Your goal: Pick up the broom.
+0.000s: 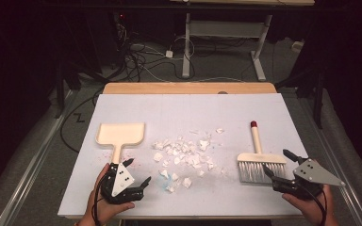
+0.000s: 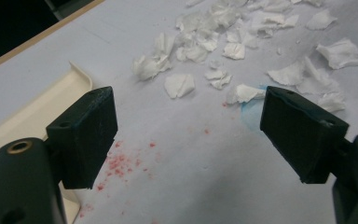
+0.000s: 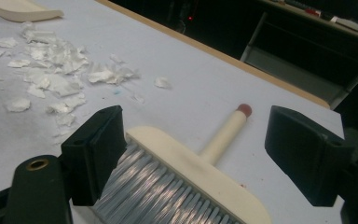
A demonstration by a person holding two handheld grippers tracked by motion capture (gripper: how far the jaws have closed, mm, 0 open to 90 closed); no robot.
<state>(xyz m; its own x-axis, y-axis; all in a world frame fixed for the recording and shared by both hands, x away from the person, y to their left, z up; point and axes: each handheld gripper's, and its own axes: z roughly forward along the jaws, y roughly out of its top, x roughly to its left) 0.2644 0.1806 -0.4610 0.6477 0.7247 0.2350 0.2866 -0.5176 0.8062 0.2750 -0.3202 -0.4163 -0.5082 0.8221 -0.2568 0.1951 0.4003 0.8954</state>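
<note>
- The room beyond the worktop is dark: a grey floor (image 1: 42,155) runs along both sides, a tangle of cables (image 1: 141,59) lies on it behind the worktop, and the pale legs of another desk (image 1: 226,33) stand farther back.
- The worktop (image 1: 179,88) is a wooden board whose far edge shows as a bare tan strip; a white sheet (image 1: 188,110) covers nearly all of it (faint red specks mark the sheet near the dustpan handle, and a small blue smudge sits near the scraps).
- A cream dustpan (image 1: 120,135) lies flat on the left part of the sheet, its handle pointing toward the person.
- A cream hand brush (image 1: 259,160) with pale bristles lies flat on the right part, its red-tipped handle pointing away from the person.
- Torn white paper scraps (image 1: 185,153) are scattered between dustpan and brush, touching neither.
- The left gripper (image 1: 138,175) sits just at the near end of the dustpan handle, its jaws wide apart with bare sheet between them in the left gripper view.
- The right gripper (image 1: 277,164) sits at the brush's right corner; its jaws stand wide apart, the brush head lying between them, not clamped.
</note>
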